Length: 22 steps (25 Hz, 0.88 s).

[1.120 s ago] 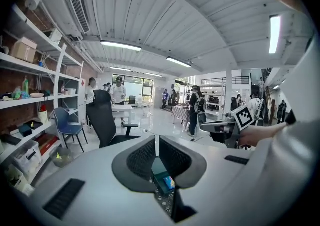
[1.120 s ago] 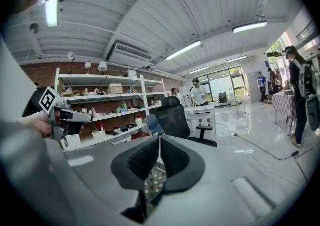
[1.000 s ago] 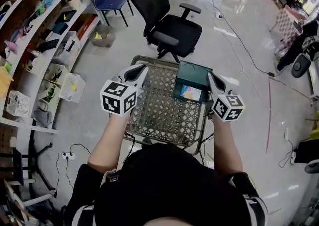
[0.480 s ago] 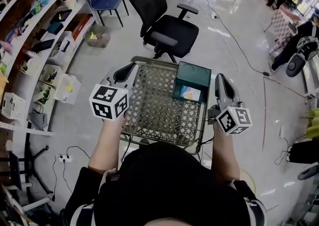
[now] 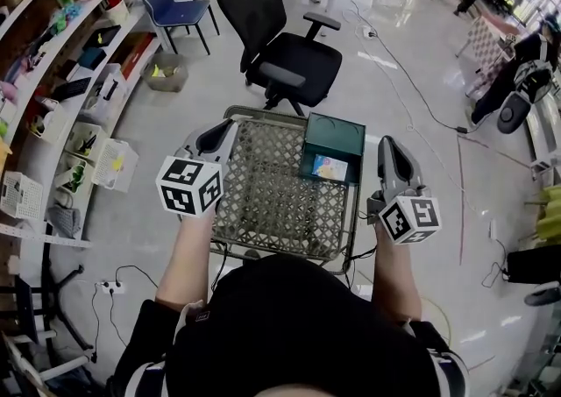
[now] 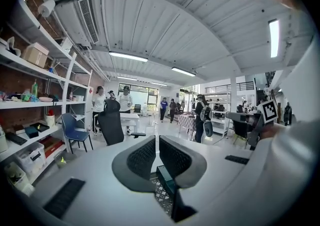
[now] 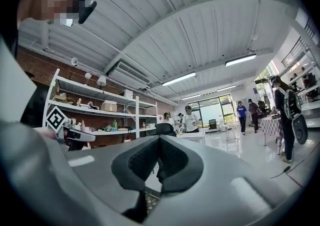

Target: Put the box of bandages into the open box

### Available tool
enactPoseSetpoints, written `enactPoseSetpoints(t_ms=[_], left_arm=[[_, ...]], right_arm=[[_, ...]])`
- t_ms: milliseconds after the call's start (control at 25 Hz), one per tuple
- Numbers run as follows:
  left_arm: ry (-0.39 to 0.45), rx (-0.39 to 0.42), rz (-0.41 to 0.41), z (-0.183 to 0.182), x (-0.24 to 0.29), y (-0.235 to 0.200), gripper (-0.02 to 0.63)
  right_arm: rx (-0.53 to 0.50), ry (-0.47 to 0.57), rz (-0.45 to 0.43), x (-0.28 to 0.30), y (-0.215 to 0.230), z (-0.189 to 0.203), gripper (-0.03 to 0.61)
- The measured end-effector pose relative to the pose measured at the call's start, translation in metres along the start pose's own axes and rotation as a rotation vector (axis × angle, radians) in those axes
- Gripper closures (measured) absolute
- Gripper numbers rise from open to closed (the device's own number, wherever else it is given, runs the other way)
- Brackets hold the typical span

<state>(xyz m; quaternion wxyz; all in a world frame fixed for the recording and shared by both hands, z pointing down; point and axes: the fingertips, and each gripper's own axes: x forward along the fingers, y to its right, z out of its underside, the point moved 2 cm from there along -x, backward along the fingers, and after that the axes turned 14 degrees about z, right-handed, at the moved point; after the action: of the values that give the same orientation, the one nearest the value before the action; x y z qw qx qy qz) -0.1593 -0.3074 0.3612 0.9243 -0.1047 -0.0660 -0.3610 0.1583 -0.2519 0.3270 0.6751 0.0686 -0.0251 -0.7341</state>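
The dark green open box [image 5: 337, 134] sits in the far right corner of a metal mesh basket [image 5: 263, 202]. A small colourful box of bandages [image 5: 330, 167] lies inside it. My right gripper [image 5: 388, 152] hangs just right of the basket, apart from the green box, shut and empty; its own view shows the pads together [image 7: 159, 142]. My left gripper [image 5: 219, 134] hovers over the basket's left rim, shut with nothing in it [image 6: 156, 142]. Below its jaws a corner of the green box [image 6: 165, 180] shows.
A black office chair [image 5: 280, 45] stands right behind the basket, a blue chair [image 5: 175, 5] further back left. Shelves with bins and small goods [image 5: 61, 53] line the left side. Cables trail over the floor at right [image 5: 421, 80]. People stand far off at the back right.
My right gripper has drawn back and up from the green box's right edge to the basket's right side. The left gripper shifted slightly left. The bandage box stays in the green box.
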Motion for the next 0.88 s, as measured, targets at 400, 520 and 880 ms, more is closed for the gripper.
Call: enactPoseSetpoints(t_ms=[400,520,880], left_arm=[[-0.015,0.004,0.027,0.005,0.010,0.016,0.586],[-0.025,-0.001,0.036,0.010,0.012,0.018,0.586],[-0.058,-0.001,0.077,0.022,0.018,0.028,0.586]], right_arm=[[-0.016,-0.013,-0.039,-0.006,-0.004,0.001,0.571],[-0.020,-0.020,-0.047,-0.005,-0.006,0.004,0.571],[-0.016,-0.045,-0.070,-0.005,-0.018,0.015,0.571]])
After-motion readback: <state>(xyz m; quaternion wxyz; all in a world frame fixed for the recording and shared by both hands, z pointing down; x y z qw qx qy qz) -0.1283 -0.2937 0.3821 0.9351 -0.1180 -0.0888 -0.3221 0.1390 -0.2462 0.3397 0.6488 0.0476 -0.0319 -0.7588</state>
